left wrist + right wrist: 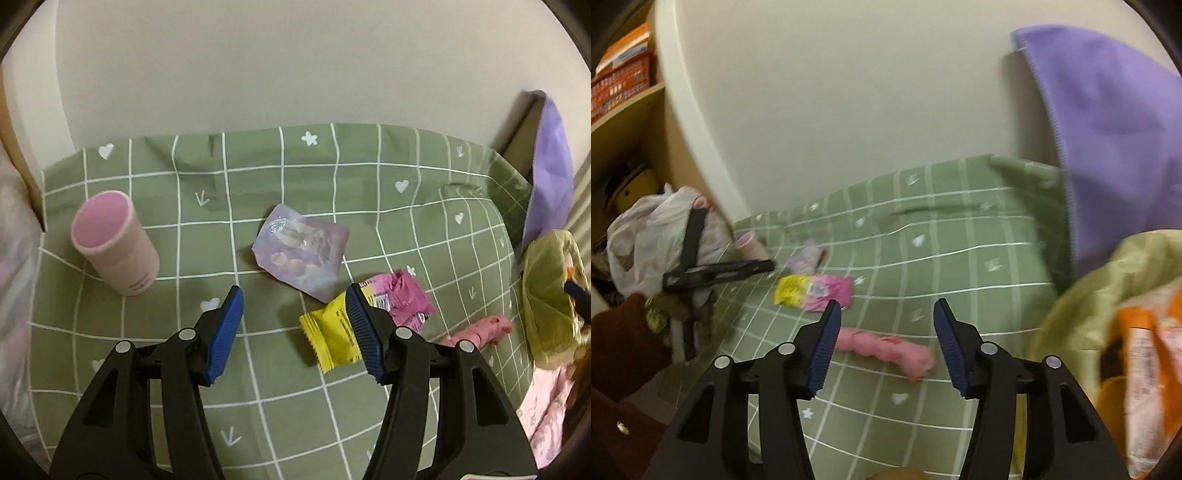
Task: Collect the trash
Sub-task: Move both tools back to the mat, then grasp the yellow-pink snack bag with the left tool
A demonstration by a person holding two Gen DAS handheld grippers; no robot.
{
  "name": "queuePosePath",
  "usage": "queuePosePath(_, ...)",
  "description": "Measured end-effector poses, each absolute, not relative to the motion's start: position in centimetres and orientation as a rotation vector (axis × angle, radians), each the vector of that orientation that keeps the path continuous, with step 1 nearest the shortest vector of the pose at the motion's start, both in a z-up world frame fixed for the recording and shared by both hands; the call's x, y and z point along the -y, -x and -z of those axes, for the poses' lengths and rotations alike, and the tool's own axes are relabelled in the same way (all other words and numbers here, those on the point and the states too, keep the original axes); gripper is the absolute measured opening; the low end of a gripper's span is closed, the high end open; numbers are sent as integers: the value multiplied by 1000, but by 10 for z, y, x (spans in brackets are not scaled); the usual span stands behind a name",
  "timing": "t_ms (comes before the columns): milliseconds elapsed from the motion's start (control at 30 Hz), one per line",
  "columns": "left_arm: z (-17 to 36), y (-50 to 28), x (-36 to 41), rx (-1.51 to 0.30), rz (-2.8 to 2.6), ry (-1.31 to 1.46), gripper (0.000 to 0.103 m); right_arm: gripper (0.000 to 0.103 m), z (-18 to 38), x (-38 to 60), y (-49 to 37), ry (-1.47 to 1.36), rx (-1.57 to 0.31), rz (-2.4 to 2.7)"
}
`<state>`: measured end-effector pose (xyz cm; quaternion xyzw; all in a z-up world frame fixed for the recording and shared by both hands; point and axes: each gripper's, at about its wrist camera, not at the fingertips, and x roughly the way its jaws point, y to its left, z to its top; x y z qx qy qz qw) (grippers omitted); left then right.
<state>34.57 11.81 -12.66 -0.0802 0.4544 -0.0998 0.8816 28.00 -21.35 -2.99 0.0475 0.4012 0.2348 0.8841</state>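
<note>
On the green checked cloth (280,177) lie a pale purple wrapper (301,251), a yellow packet (330,341), a pink wrapper (402,301) and a crumpled pink piece (480,332). A pink cup (114,242) stands at the left. My left gripper (295,314) is open and empty above the cloth, its right finger over the yellow packet. My right gripper (884,336) is open and empty, hovering just above the crumpled pink piece (886,349). The yellow packet (792,290), pink wrapper (831,293), purple wrapper (805,256) and cup (751,245) lie beyond it. A green bag (1108,314) at the right holds orange trash.
A purple cloth (1115,129) hangs at the right against the white wall (849,92). The left gripper's body (716,271) shows at the left, with a white plastic bag (646,229) and shelves behind it. The green bag (550,299) sits at the cloth's right edge.
</note>
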Motion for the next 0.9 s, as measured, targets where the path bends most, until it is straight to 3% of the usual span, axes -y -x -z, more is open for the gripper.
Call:
queuePosePath(300,128,-347,-74,-872,348,26,55,50,58,174,-293,47,-934,-521)
queuePosePath(500,146,-374,-52,-982,445,-35,55,50,62,171,-304,64,-930,-468)
queuePosePath(700,162,-342,-59,-1018,428,36,55,50,62,176,-314,128,-929,-388)
queuePosePath(767,163,-330,-61,-1011,397,46,48,50,65,177,-320,126,-947,-374)
queuePosePath(833,162,-320,-63,-1020,362,54,29,50,67,176,-323,123,-955,-385)
queuePosePath(900,160,-313,-67,-1033,364,90,22,50,67,169,-325,135,-946,-402)
